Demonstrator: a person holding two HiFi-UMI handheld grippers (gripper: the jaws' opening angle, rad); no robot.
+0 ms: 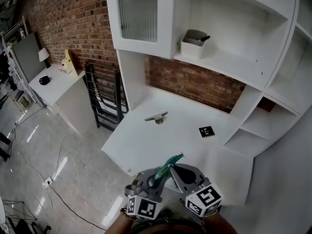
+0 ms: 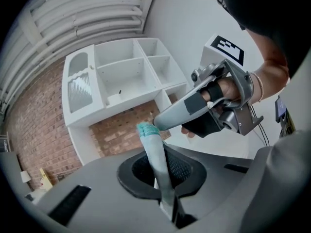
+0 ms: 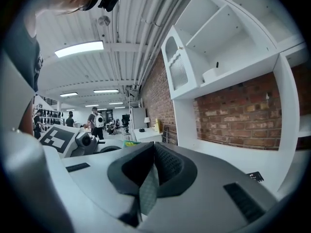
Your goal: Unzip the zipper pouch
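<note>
Low in front of the white desk, I held both grippers close together near my body. My left gripper was clamped tight on the teal zipper pouch, which stood up out of its jaws, off the desk. My right gripper was pinched closed on a thin strip at the pouch's upper end.

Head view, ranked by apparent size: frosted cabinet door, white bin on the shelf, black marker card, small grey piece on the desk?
1. frosted cabinet door
2. white bin
3. grey piece and black marker card look about alike, so they are left unranked.
</note>
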